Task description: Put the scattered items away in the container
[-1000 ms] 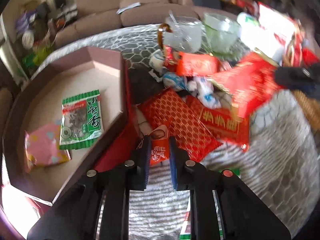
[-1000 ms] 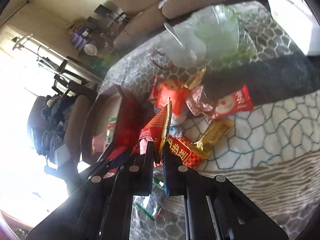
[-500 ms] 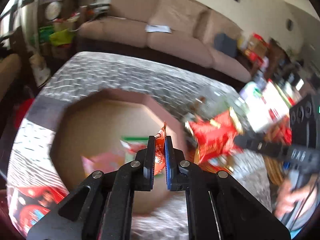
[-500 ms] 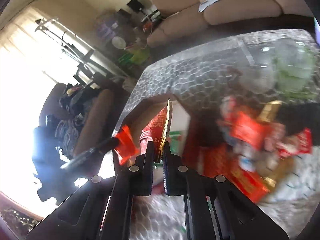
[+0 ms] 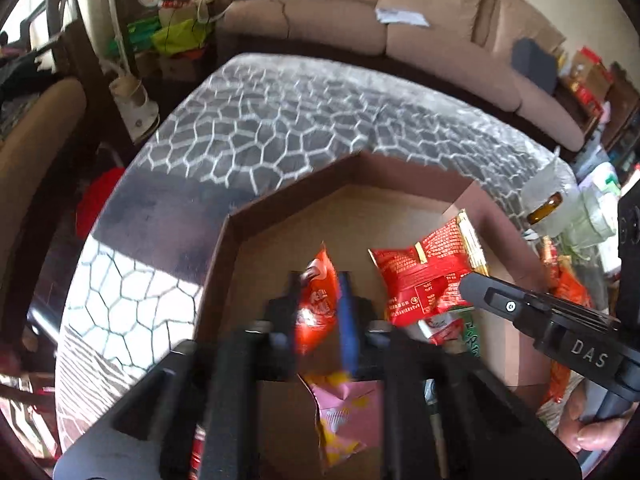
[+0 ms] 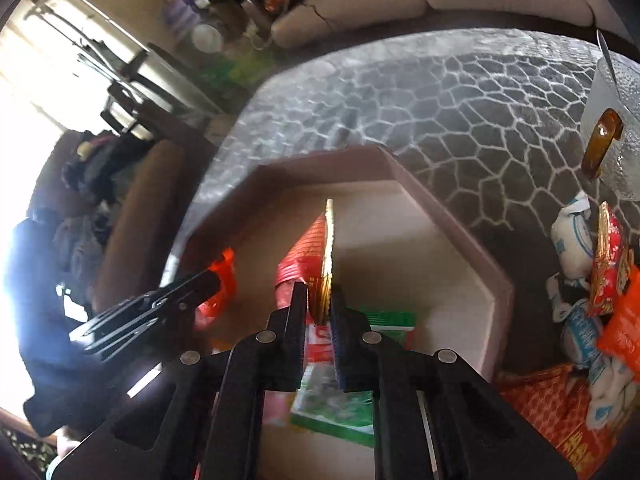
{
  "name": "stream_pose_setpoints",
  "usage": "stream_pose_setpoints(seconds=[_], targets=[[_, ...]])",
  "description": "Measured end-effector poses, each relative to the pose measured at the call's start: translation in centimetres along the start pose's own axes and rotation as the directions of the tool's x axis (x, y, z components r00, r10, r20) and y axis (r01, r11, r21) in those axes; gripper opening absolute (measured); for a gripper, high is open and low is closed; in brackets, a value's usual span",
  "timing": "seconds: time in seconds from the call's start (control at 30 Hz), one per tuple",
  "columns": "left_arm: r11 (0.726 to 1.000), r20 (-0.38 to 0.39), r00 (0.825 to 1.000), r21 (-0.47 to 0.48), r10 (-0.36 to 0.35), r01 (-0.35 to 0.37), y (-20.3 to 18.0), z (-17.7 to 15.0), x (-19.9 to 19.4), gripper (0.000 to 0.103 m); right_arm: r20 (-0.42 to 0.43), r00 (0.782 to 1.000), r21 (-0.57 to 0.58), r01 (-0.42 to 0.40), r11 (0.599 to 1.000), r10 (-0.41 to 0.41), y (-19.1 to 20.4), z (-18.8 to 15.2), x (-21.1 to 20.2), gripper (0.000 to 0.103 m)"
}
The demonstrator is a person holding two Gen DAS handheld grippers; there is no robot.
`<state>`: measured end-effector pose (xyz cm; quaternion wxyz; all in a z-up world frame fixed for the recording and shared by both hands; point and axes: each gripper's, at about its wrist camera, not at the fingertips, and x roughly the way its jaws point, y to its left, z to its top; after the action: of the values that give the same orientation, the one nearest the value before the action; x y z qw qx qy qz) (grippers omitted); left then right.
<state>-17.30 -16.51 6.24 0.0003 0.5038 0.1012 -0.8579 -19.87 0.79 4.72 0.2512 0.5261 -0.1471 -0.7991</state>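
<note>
Your left gripper (image 5: 320,292) hangs over the box (image 5: 288,208), pointing steeply down. Its jaws have just been opening and now stand apart. The orange sachet (image 5: 318,300) is between them, upright, long axis running near to far, top corner pointing to the far wall. It sits against the left finger with a gap to the blue pad on the right, so it is released, not gripped.

Below it, on the box floor at the near edge, lies a pink packet (image 5: 344,420). A green packet (image 6: 340,404) lies on the floor to its right.

Your right gripper (image 6: 320,300) is also over the box, entering from the right. Its jaws have just eased slightly but are clenched on the red packet (image 5: 424,276). In the right wrist view that packet stands edge-on, gold seam up, long axis pointing away to the far wall. In the left wrist view its broad face shows, tilted, with the gold end to the upper right.

More snacks (image 6: 600,280) remain scattered on the tablecloth (image 6: 460,92) to the right, outside the box.
</note>
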Motion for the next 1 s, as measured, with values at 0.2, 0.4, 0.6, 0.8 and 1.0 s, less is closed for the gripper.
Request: stream_pose_setpoints(seconds=[0.2,0.4,0.6,0.8,1.0], targets=[[0.99,0.087,0.989,-0.055,-0.122,0.127,-0.3,-1.5,-4.2,0.065,0.072,0.997,-0.071,-0.007,0.997,0.012,-1.1,-0.8,-6.8,0.037],[0.954,0.111,0.951,0.111,-0.289,0.277,-7.2,-5.5,-9.1,0.073,0.165,0.984,-0.011,0.075,0.997,-0.072,-8.4,-3.3,-17.8,0.044],[0.913,0.019,0.935,0.222,-0.354,0.342,-16.1,-10.0,-8.1,0.074,0.168,0.965,0.16,0.176,0.971,-0.202,-18.2,-6.4,-21.8,0.044],[0.916,-0.037,0.976,0.341,-0.213,0.212,-21.2,-15.9,-4.5,0.074,0.135,0.955,0.268,0.223,0.937,-0.265,-24.9,-8.1,-21.1,0.047],[0.948,-0.086,0.986,0.276,-0.143,0.162,-18.4,-19.3,-2.9,0.074,0.124,0.981,0.336,0.102,0.936,-0.151,-27.1,-7.7,-18.5,0.042]])
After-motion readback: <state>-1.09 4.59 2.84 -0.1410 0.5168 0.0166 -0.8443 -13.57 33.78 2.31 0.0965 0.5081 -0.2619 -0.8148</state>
